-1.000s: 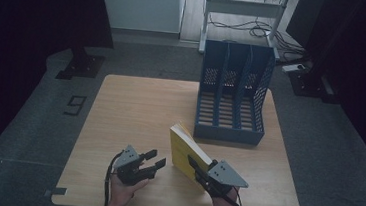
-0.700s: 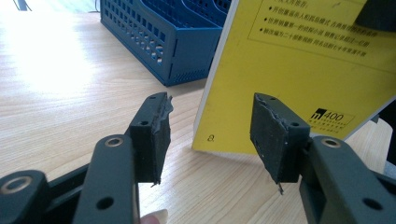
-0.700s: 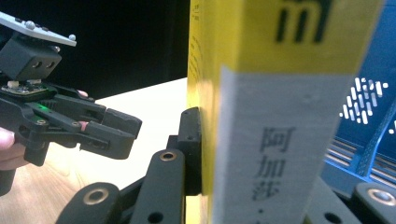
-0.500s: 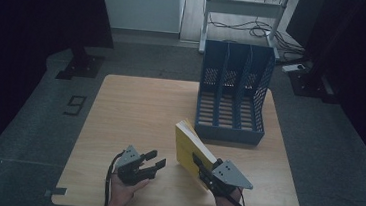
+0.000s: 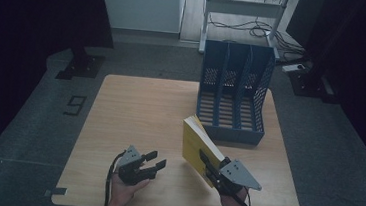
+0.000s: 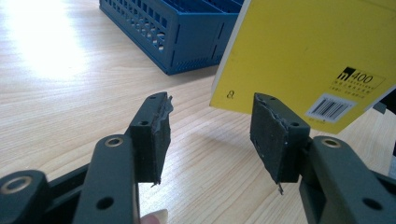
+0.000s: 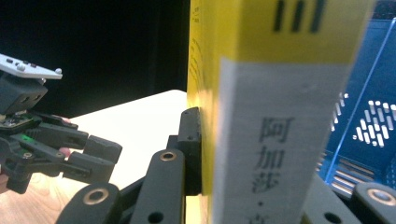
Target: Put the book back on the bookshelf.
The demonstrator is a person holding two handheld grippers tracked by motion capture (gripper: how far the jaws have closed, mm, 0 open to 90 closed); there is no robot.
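The yellow book (image 5: 198, 143), clamped in the right hand-held gripper (image 5: 210, 166), has been carried nearer the blue file rack (image 5: 232, 95) above the desk (image 5: 135, 109), while the left hand-held gripper (image 5: 151, 161) is held apart, empty.

The yellow book (image 6: 303, 51) clamped in my right gripper (image 5: 210, 166) carries "n 400" above a barcode and a small "8" on its cover; its spine (image 7: 275, 154) reads "阿加莎". A "9" (image 5: 75, 105) marks the floor.
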